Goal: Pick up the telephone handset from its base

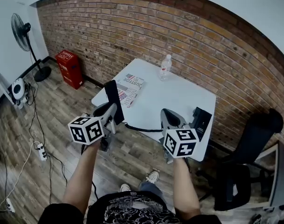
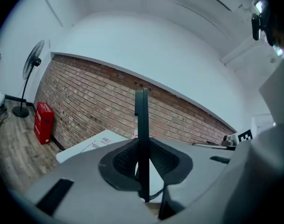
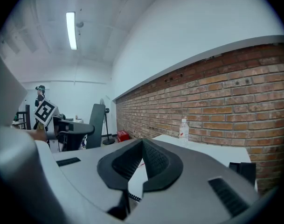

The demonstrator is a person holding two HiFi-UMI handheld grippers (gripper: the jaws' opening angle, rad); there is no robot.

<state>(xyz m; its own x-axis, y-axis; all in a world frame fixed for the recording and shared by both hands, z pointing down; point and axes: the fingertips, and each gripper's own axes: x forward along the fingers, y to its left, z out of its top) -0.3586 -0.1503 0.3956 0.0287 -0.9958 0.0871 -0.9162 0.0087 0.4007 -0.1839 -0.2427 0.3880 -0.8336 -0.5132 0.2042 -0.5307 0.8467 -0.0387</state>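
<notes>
The black telephone handset stands upright above the near left edge of the white table, with my left gripper shut on it. In the left gripper view the handset shows edge-on, pinched between the pads. Its coiled cord runs right to the black base at the table's near right edge. My right gripper hovers just left of the base, jaws together on nothing. In the right gripper view the base sits low at the right and the lifted handset at the left.
A printed booklet and a water bottle lie on the table's far part. A brick wall backs the table. A red box and a fan stand at the left, a black chair at the right, and cables cross the floor.
</notes>
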